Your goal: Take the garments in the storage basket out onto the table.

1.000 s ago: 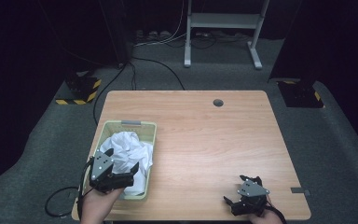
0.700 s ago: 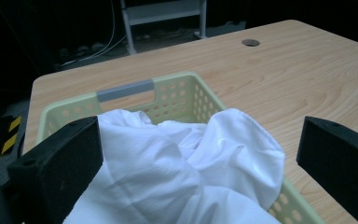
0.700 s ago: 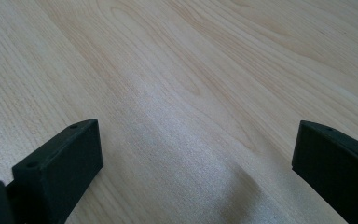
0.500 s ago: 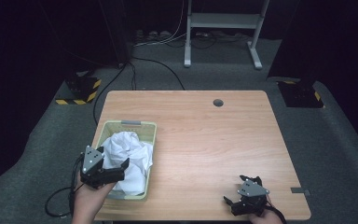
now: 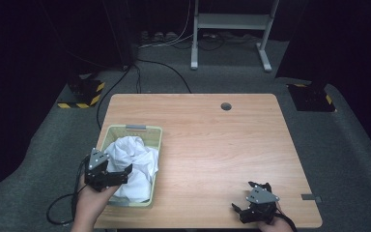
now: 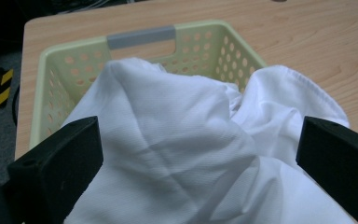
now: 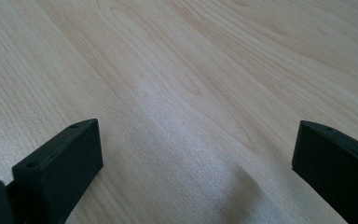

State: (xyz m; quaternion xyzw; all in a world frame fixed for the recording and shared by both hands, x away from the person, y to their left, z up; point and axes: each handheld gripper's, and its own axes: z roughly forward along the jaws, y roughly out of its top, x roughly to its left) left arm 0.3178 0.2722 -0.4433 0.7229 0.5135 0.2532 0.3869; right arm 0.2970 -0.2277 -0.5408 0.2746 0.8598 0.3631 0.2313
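Dark carpet surrounds the wooden table (image 5: 212,140). At its near left corner sits a pale green basket (image 5: 125,130) heaped with white cloth (image 5: 135,157). Just above the near end of that cloth hangs the left gripper (image 5: 111,175), jaws spread wide with the folds directly ahead of and below them. Well off to its right, the right gripper (image 5: 253,205) sits low over bare wood, jaws likewise wide apart and holding nothing.

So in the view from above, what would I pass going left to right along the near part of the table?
Left gripper → white cloth in the pale green basket → bare wooden table → right gripper.
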